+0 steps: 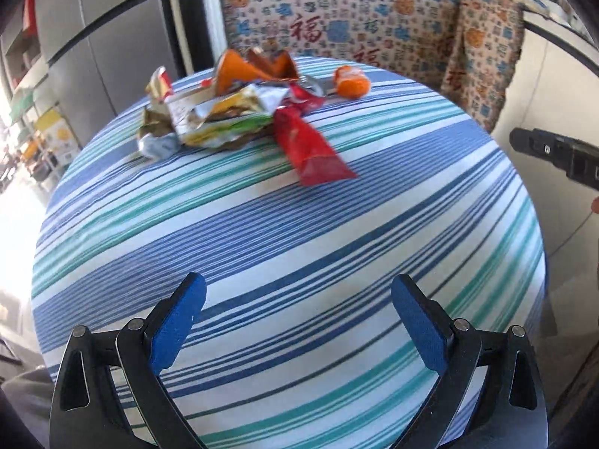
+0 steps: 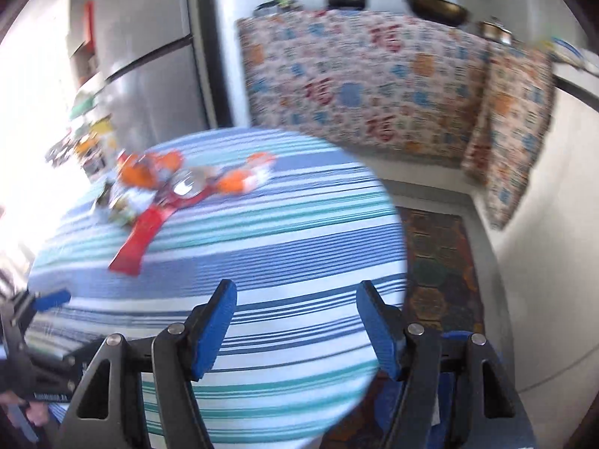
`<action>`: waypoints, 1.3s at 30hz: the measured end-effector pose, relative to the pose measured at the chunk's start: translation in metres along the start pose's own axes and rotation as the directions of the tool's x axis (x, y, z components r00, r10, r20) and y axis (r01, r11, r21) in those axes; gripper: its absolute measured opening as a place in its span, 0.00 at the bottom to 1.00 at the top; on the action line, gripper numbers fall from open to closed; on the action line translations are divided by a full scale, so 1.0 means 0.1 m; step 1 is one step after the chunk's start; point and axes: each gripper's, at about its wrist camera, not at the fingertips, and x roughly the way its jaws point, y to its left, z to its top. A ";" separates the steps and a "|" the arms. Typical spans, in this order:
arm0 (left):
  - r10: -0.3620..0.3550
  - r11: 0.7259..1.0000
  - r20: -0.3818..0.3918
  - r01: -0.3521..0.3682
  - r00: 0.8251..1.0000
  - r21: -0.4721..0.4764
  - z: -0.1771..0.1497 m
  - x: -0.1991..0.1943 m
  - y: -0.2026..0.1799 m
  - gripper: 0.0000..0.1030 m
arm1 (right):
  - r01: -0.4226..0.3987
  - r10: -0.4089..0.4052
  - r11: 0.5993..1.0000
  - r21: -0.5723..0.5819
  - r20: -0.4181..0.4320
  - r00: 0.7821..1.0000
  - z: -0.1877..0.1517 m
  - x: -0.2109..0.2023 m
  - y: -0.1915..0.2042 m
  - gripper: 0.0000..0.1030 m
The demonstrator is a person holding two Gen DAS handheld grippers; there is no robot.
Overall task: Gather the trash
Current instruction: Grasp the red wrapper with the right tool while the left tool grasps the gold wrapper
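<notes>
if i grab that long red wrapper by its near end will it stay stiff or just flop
The red wrapper will probably flop: it looks like thin, flattened foil, twisted where it meets the pile of wrappers. It likely weighs almost nothing. Its far end lies against that pile, so pulling may drag neighbours across the striped tablecloth.

Two wrist views angled down across one striped table (image 1: 299, 224), shared wrapper pile (image 1: 232, 112).

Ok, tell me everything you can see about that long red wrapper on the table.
The red wrapper is a long, glossy, crinkled packet, seemingly empty and flattened. It lies on the striped tablecloth, its wide end fanning toward the cameras and its narrow twisted end reaching the heap of wrappers. Neither gripper touches it.
</notes>
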 end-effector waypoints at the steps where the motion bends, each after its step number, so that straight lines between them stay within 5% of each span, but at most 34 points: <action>1: 0.009 1.000 -0.009 -0.010 1.000 -0.018 -0.02 0.03 0.10 0.97 | -0.012 0.012 1.000 -0.013 -0.008 1.000 0.01 0.05 0.10 0.66; 6: 0.071 0.994 -0.030 -0.073 0.997 -0.083 -0.10 0.10 0.49 0.96 | -0.114 0.114 0.993 0.000 0.013 0.993 0.14 0.18 0.38 0.66; 12: 0.073 0.987 -0.032 -0.077 0.997 -0.140 -0.13 0.16 0.71 0.97 | -0.307 0.307 0.951 0.024 0.003 0.952 0.36 0.36 0.74 0.66; 18: 0.072 0.988 -0.033 -0.076 0.997 -0.137 -0.12 0.17 0.74 1.00 | -0.339 0.335 0.940 -0.019 -0.123 0.934 0.48 0.90 1.21 0.56; 19: 0.072 0.988 -0.033 -0.076 0.997 -0.137 -0.12 0.17 0.74 1.00 | -0.333 0.326 0.942 -0.029 -0.146 0.934 0.47 0.98 1.26 0.52; 21: 0.068 0.988 -0.033 -0.072 0.997 -0.137 -0.10 0.19 0.74 1.00 | -0.307 0.297 0.951 -0.042 -0.167 0.940 0.43 1.04 1.28 0.24; 22: 0.066 0.988 -0.034 -0.070 0.997 -0.137 -0.08 0.19 0.74 1.00 | -0.294 0.285 0.955 -0.038 -0.164 0.945 0.42 1.04 1.27 0.22; 29: 0.062 0.988 -0.033 -0.066 0.998 -0.139 -0.10 0.17 0.72 0.99 | -0.096 0.081 0.987 -0.133 -0.116 0.990 0.21 0.53 1.03 0.18; 33: 0.018 0.983 -0.003 -0.019 1.000 -0.184 -0.07 0.13 0.82 0.99 | 0.048 -0.062 0.975 -0.217 -0.057 0.996 0.02 0.31 0.99 0.18; 39: 0.020 0.964 0.080 0.002 0.997 -0.265 0.42 0.17 1.27 0.99 | 0.031 -0.041 0.980 -0.197 -0.049 0.998 -0.07 0.29 0.93 0.19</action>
